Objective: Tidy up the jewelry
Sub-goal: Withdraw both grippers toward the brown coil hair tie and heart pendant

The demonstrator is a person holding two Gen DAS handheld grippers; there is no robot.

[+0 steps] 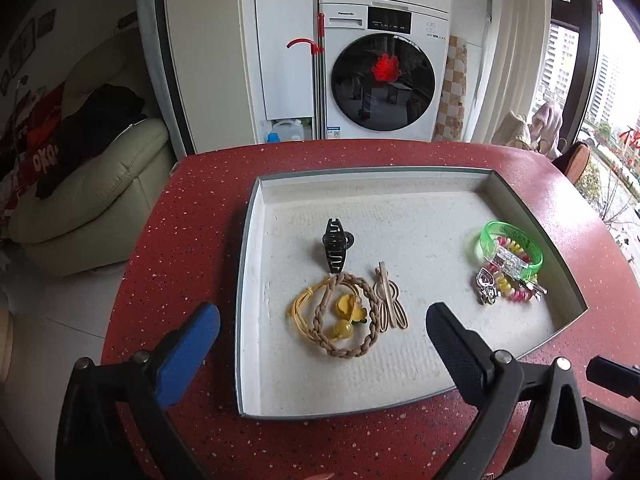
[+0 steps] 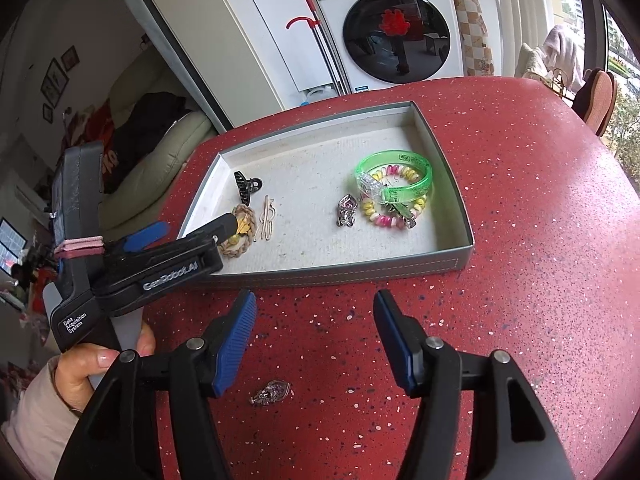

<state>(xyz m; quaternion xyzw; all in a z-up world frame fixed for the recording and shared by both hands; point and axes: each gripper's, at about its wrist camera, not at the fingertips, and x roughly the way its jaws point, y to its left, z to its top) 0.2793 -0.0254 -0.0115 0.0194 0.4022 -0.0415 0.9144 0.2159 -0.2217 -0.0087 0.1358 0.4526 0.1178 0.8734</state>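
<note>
A grey tray (image 1: 245, 280) with a white lining sits on the red speckled table (image 1: 180, 240). In its left half lie a black claw clip (image 1: 334, 248), a braided hair tie with yellow flowers (image 1: 340, 316) and a beige hair clip (image 1: 390, 300). On the right are a green bangle (image 1: 506, 248), a beaded bracelet (image 1: 516, 294) and a silver charm (image 1: 486, 286). My left gripper (image 1: 322, 344) hangs wide open over the braided tie, holding nothing. My right gripper (image 2: 316, 340) is open above bare table in front of the tray (image 2: 340, 274). A small silver-purple brooch (image 2: 272, 392) lies on the table near its fingers.
In the right wrist view a hand (image 2: 80, 368) holds the left gripper (image 2: 192, 226) at the tray's near left corner. A washing machine (image 1: 384, 80) stands beyond the table, a cream sofa (image 1: 100, 184) to the left, a chair (image 2: 598, 96) at the far right.
</note>
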